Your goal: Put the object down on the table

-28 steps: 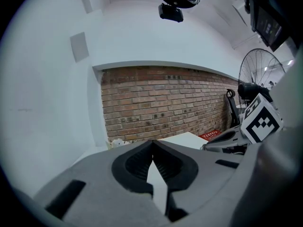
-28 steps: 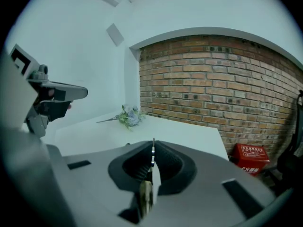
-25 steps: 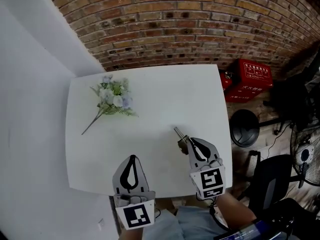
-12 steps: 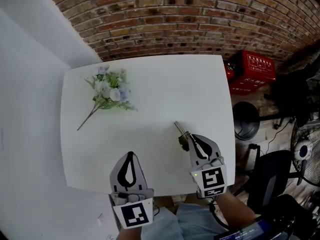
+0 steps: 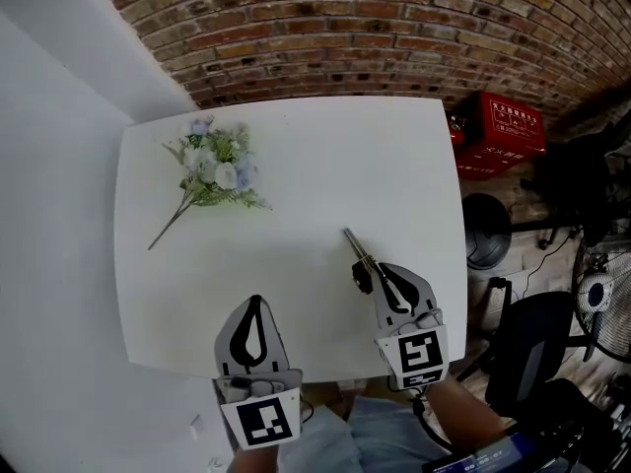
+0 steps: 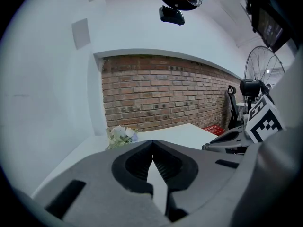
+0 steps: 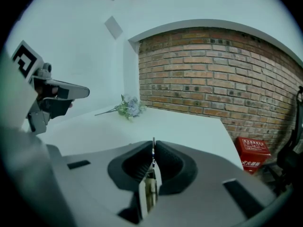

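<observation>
A thin metal tool [image 5: 353, 246] with a dark part near its base sticks forward out of my right gripper [image 5: 379, 270], which is shut on it above the white table [image 5: 345, 156], near the front right. In the right gripper view the tool's blade [image 7: 153, 151] stands edge-on between the closed jaws of the right gripper [image 7: 153, 146]. My left gripper [image 5: 258, 305] hovers over the table's front edge, shut and empty; in its own view the left gripper [image 6: 152, 144] has its jaws meeting with nothing between them.
A bunch of pale artificial flowers [image 5: 218, 173] lies at the table's far left. A brick wall [image 5: 375, 28] runs behind. To the right of the table are a red crate [image 5: 501, 133], a round black stool [image 5: 483, 240], a black chair [image 5: 523, 355] and a fan [image 5: 603, 304].
The head view has shifted a little, so the table sits higher in the picture. Both grippers keep nearly the same places, and the right one still holds the tool.
</observation>
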The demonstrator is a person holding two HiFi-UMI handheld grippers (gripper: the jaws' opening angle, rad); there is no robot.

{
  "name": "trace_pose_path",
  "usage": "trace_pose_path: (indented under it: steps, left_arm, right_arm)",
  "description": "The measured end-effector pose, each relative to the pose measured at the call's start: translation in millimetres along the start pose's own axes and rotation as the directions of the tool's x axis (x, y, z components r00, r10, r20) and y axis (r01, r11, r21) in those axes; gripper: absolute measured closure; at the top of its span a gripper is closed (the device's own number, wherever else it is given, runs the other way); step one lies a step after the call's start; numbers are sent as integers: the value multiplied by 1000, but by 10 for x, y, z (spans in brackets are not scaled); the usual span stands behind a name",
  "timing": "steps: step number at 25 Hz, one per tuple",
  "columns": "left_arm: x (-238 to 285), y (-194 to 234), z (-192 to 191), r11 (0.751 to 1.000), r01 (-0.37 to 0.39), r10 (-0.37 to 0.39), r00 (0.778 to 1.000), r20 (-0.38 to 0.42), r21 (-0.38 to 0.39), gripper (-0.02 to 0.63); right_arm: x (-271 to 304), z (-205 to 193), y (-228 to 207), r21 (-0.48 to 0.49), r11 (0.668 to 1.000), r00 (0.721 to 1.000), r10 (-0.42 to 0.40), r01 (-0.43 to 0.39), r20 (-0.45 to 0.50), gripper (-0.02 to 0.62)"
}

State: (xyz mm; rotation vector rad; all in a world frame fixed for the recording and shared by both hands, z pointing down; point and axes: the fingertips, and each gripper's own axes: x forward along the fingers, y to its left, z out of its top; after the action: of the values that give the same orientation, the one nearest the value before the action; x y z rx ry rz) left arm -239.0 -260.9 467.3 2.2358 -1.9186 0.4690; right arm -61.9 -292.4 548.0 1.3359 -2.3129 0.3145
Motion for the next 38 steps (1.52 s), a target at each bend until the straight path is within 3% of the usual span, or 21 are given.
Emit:
trace_pose_path:
  steps: [38]
  left_arm:
    - [-228,264,-151,998,-53,53,999,-3,-37,598]
  right_arm:
    - [-11,28,437,-58,997,998,58,-58,6,534]
